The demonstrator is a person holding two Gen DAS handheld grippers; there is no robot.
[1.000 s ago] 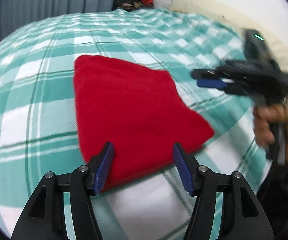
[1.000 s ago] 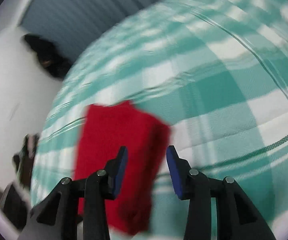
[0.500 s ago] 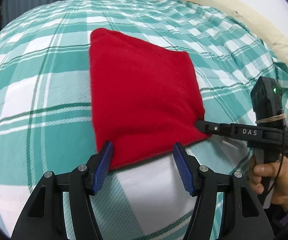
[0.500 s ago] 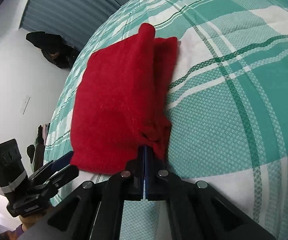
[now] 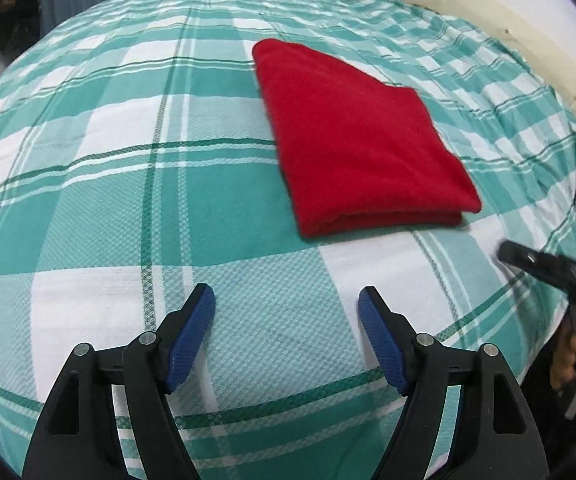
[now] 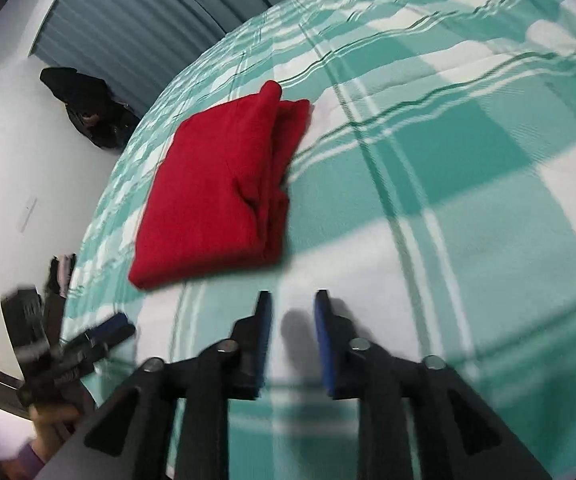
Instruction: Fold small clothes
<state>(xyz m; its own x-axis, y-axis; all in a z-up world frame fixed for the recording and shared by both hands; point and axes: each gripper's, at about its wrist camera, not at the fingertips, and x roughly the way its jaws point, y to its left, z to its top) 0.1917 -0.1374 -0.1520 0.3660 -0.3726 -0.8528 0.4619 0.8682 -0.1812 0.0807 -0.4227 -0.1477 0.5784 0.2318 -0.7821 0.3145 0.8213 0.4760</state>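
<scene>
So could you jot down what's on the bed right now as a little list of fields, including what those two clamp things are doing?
surface: green and white plaid bedspread
garment: red cloth, folded, lying flat
left hand-held gripper: open, empty, jaws just widened, short of the cloth
right hand-held gripper: open, empty, jaws just parted, off the cloth
contact: neither touches the cloth
background: grey curtain, dark bundle by the wall

Red fleece garment (image 5: 362,136) folded into flat rectangle, layered edges showing, lies on my checked bedspread (image 5: 127,184), untouched.
</scene>
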